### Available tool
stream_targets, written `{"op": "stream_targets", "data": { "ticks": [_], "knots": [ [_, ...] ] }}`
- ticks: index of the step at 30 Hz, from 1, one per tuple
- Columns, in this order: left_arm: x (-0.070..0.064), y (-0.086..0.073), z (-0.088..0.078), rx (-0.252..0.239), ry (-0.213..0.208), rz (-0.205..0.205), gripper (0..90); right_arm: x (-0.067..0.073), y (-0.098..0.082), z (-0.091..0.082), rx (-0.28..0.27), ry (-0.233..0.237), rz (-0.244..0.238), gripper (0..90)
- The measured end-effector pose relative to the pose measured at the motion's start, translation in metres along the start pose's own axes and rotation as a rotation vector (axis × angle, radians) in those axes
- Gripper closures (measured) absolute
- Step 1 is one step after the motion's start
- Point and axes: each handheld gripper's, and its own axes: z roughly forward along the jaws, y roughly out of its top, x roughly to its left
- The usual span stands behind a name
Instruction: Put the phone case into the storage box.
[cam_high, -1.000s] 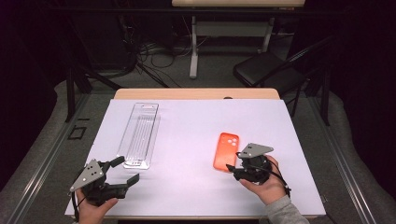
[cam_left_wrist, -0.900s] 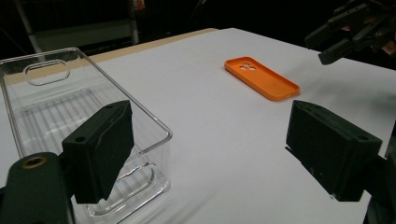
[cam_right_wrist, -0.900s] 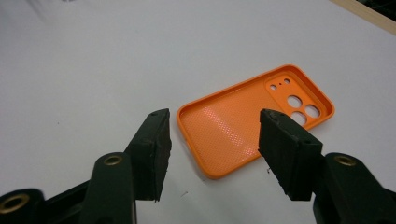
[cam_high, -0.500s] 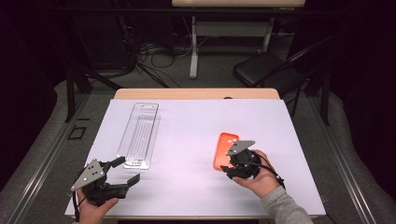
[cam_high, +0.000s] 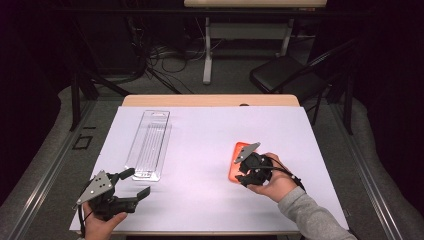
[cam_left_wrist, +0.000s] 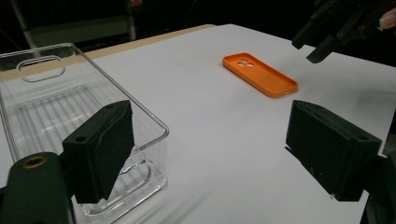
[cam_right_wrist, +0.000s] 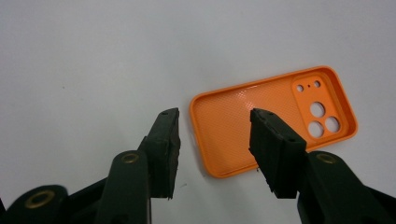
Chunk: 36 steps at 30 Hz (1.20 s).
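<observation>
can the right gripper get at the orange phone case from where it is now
Probably yes. The right gripper hangs just above the phone case, its jaws apart and just closing in, astride one short end. The case lies flat and open side up on the table with nothing between them.

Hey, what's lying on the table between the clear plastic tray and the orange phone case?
Nothing: between the clear tray and the orange phone case there is only bare white table cover. The high view shows this, and the left gripper view agrees.
</observation>
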Motion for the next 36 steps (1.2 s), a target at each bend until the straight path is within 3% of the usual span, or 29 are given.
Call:
{"op": "stream_targets", "data": {
  "ticks": [22,32,36],
  "knots": [
    [0.000,0.000,0.001,0.009,-0.004,0.000,15.4,-0.006,0.011,0.010,0.125,0.001,-0.106,62.1],
    [-0.001,-0.001,0.002,0.013,-0.005,0.003,15.4,-0.001,0.013,0.027,0.204,0.023,-0.169,65.7],
    [-0.001,-0.001,0.002,0.016,-0.007,0.003,15.4,0.002,0.014,0.033,0.233,0.002,-0.188,63.8]
  ]
}}
